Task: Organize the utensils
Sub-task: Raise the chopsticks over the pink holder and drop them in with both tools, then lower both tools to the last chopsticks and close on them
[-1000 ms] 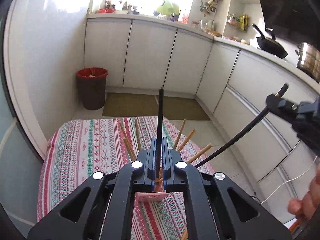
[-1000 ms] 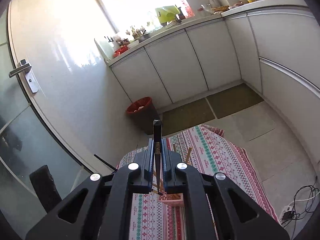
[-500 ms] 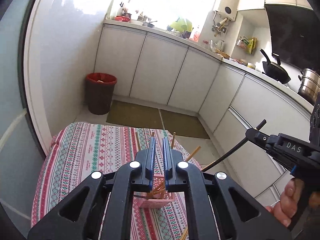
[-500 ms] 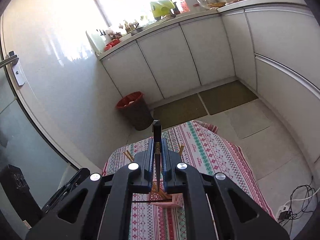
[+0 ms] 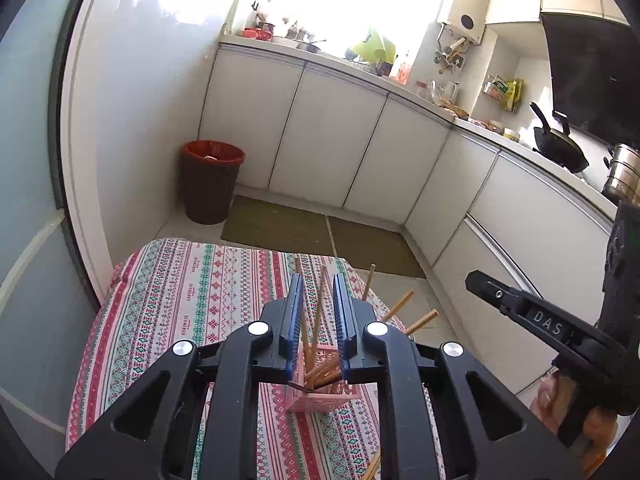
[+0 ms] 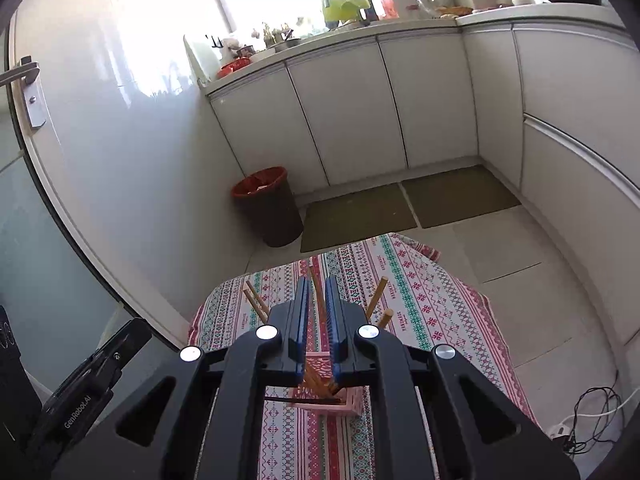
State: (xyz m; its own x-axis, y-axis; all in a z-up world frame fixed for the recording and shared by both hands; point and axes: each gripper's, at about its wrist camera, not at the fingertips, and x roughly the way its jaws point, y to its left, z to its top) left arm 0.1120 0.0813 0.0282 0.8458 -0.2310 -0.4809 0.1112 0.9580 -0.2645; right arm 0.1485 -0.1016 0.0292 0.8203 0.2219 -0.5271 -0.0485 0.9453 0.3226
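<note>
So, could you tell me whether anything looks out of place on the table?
Yes: one black chopstick lies flat across the pink holder rim instead of standing inside, and one wooden chopstick lies loose on the tablecloth.

We stand in a narrow kitchen flooded with daylight from a bright window [image 5: 320, 4] at twelve o'clock. White cabinets [image 5: 332, 136] run beneath a pale countertop [image 5: 400, 84] crowded with bottles and jars, then bend toward three o'clock. A dark wok [image 5: 560, 148] and a steel pot [image 5: 624, 176] sit at two o'clock under a black range hood [image 5: 592, 72]. A white water heater [image 5: 464, 20] hangs at one o'clock. At ten o'clock we see a brown waste bin [image 5: 210, 184] with a red liner against a glossy white wall [image 5: 132, 120]. Olive floor mats [image 5: 320, 236] lie on pale floor tiles [image 6: 540, 248]. A door handle [image 6: 24, 72] shows at nine o'clock, cables [image 6: 592, 404] at four o'clock.
</note>
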